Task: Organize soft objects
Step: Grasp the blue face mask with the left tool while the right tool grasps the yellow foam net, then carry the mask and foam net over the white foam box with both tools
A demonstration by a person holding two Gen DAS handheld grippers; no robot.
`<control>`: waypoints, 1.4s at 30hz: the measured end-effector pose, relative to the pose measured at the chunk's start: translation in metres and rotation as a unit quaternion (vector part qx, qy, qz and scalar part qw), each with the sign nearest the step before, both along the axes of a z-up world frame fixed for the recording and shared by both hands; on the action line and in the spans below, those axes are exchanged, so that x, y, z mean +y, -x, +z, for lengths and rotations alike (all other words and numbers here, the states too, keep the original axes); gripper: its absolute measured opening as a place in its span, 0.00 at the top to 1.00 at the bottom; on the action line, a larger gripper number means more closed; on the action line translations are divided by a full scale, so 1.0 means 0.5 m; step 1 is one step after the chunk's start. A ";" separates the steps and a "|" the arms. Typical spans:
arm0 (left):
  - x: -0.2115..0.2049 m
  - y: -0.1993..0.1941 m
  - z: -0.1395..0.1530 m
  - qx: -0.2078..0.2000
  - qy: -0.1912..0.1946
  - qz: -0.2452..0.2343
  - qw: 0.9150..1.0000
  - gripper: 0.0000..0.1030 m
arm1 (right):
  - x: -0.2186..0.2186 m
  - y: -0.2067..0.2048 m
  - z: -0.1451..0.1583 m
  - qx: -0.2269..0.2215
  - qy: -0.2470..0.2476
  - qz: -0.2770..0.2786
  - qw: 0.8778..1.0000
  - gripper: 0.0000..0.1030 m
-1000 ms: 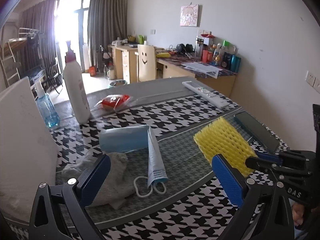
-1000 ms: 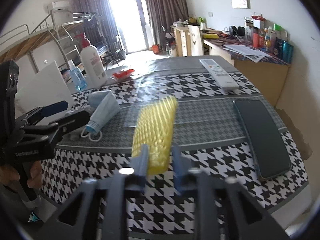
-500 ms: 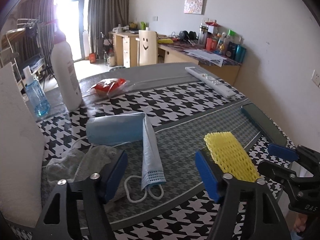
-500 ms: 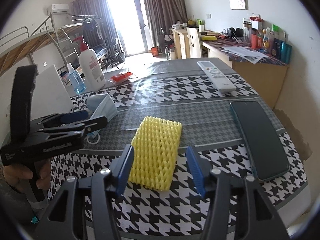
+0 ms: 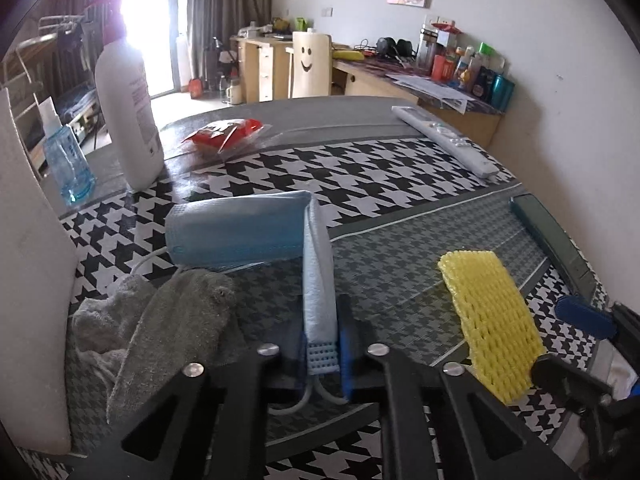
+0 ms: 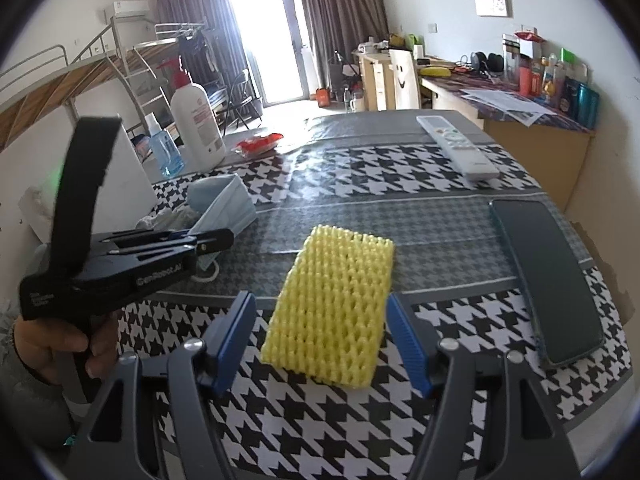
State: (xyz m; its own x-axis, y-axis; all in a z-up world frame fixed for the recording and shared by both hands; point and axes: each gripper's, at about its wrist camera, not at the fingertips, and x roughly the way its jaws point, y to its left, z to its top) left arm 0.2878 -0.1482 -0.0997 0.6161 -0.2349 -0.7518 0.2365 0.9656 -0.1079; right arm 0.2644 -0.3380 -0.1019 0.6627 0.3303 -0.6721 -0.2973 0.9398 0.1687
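Observation:
A light blue face mask (image 5: 248, 232) lies folded on the houndstooth table, one flap running toward me. My left gripper (image 5: 322, 350) is shut on the near end of that flap, with the ear loops hanging below the pads. From the right wrist view the same mask (image 6: 224, 204) sits behind the left gripper (image 6: 218, 240). A grey cloth (image 5: 160, 320) is bunched just left of the mask. The yellow foam net (image 6: 332, 308) lies flat on the table between the blue pads of my right gripper (image 6: 320, 336), whose jaws are opening and do not touch it. The net (image 5: 490, 320) also shows at right.
A white pump bottle (image 5: 128, 112), a blue spray bottle (image 5: 68, 164) and a red packet (image 5: 224, 136) stand at the back left. A white remote (image 6: 456, 148) and a dark phone (image 6: 548, 276) lie at right. A white panel (image 5: 28, 280) borders the left edge.
My left gripper moved forward and down over the mask flap and shut on it. My right gripper let go of the yellow net, which now lies flat, and its jaws spread wider.

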 end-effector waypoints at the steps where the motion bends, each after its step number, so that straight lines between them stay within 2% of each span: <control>1: 0.000 0.001 0.001 -0.001 0.004 -0.003 1.000 0.88 | 0.003 -0.003 -0.001 0.002 0.002 0.000 1.000 0.30; 11: 0.012 0.056 0.061 -0.061 0.034 -0.029 0.997 0.90 | 0.018 -0.026 -0.023 0.019 0.029 -0.010 0.999 0.33; 13: 0.013 0.068 0.074 -0.075 0.034 -0.033 0.996 0.91 | 0.019 -0.029 -0.026 0.024 0.029 -0.007 0.999 0.44; 14: 0.015 0.075 0.081 -0.082 0.034 -0.037 0.995 0.91 | 0.021 -0.030 -0.028 0.027 0.032 -0.007 0.999 0.45; 16: 0.020 0.084 0.090 -0.090 0.034 -0.040 0.995 0.92 | 0.023 -0.032 -0.032 0.029 0.038 -0.009 0.999 0.54; 20: 0.032 0.098 0.098 -0.099 0.038 -0.044 0.993 0.92 | 0.028 -0.033 -0.031 0.030 0.052 -0.013 0.998 0.62; 26: 0.050 0.120 0.112 -0.112 0.044 -0.045 0.992 0.92 | 0.049 -0.036 -0.035 0.029 0.090 -0.024 0.995 0.62; 35: 0.069 0.168 0.142 -0.141 0.044 -0.054 0.988 0.92 | 0.043 -0.036 -0.036 0.031 0.080 -0.034 0.996 0.60; 37: 0.075 0.178 0.151 -0.149 0.045 -0.054 0.986 0.92 | 0.037 -0.037 -0.038 0.036 0.081 -0.046 0.995 0.51; 39: 0.084 0.186 0.160 -0.155 0.047 -0.055 0.985 0.92 | 0.033 -0.040 -0.045 0.041 0.079 -0.053 0.995 0.46; 42: 0.095 0.196 0.165 -0.160 0.050 -0.055 0.984 0.92 | 0.027 -0.043 -0.045 0.044 0.065 -0.057 0.995 0.46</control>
State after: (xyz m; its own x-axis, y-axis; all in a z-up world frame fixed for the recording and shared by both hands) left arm 0.1899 -0.1009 -0.0173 0.7838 -0.3762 -0.4940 0.3766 0.9206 -0.1035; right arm 0.2857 -0.3245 -0.1244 0.6275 0.1626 -0.7615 -0.1764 0.9822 0.0644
